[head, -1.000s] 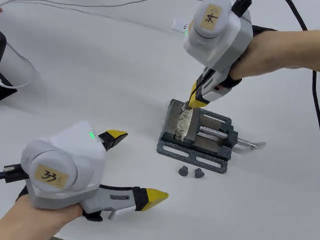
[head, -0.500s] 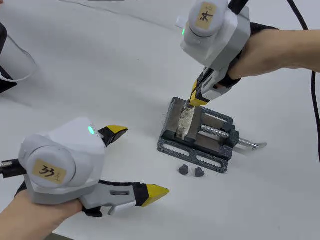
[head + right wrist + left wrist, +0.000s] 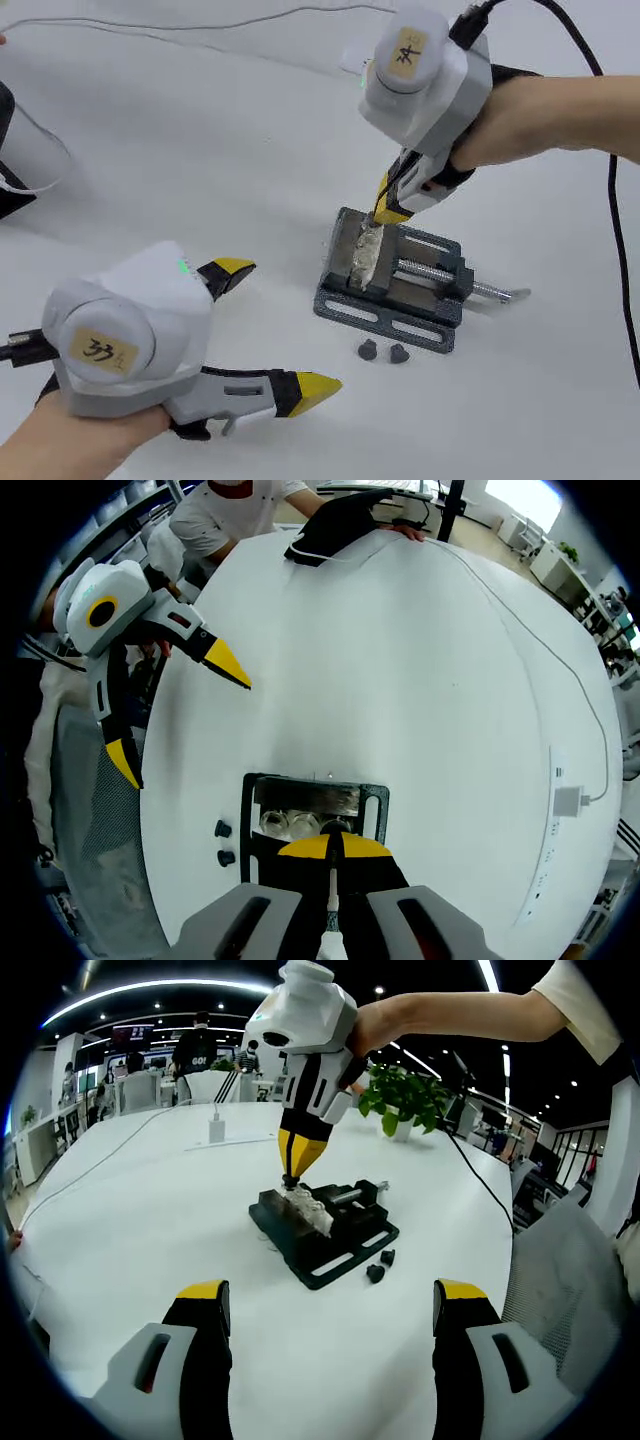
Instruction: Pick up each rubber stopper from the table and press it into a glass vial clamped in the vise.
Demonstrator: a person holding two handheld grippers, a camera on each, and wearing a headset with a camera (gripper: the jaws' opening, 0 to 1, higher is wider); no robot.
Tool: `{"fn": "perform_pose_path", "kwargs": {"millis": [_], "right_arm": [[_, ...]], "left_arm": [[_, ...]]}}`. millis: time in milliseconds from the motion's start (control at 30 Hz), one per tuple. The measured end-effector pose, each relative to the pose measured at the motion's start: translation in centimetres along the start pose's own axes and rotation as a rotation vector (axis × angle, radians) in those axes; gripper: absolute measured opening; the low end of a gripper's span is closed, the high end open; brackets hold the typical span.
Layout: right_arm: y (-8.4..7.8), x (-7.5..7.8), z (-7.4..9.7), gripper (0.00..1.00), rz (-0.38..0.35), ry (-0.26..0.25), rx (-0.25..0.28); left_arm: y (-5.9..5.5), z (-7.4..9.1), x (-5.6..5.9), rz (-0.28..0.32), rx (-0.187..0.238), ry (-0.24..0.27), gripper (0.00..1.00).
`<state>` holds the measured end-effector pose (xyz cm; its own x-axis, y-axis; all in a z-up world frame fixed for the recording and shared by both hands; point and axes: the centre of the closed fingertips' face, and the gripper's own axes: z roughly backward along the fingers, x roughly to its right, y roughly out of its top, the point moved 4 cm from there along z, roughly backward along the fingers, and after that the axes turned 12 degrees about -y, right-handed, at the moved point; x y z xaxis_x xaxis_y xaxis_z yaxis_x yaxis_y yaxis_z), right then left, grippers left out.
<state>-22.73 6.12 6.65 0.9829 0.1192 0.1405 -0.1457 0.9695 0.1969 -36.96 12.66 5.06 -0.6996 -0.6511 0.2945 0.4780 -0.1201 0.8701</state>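
Keeps closed right claw (image 3: pixel 383 215) pressing at clear glass vial (image 3: pixel 366 255) in grey metal vise (image 3: pixel 400 315), left claw (image 3: pixel 285 325) open: seating unfinished.

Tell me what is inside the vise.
Clear glass vials sit clamped in the vise. The right gripper covers one vial's mouth; what is under its tips is hidden.
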Motion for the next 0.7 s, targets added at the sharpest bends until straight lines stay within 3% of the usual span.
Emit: {"fn": "perform_pose_path", "kwargs": {"millis": [167, 700], "right_arm": [[-0.13, 0.02, 0.17, 0.0, -0.019, 0.012, 0.027], [-0.16, 0.15, 0.41, 0.0, 0.046, 0.012, 0.036]], "left_arm": [[0.25, -0.03, 0.01, -0.01, -0.005, 0.0, 0.82], [-0.08, -0.27, 0.12, -0.007, -0.015, -0.008, 0.82]]}}
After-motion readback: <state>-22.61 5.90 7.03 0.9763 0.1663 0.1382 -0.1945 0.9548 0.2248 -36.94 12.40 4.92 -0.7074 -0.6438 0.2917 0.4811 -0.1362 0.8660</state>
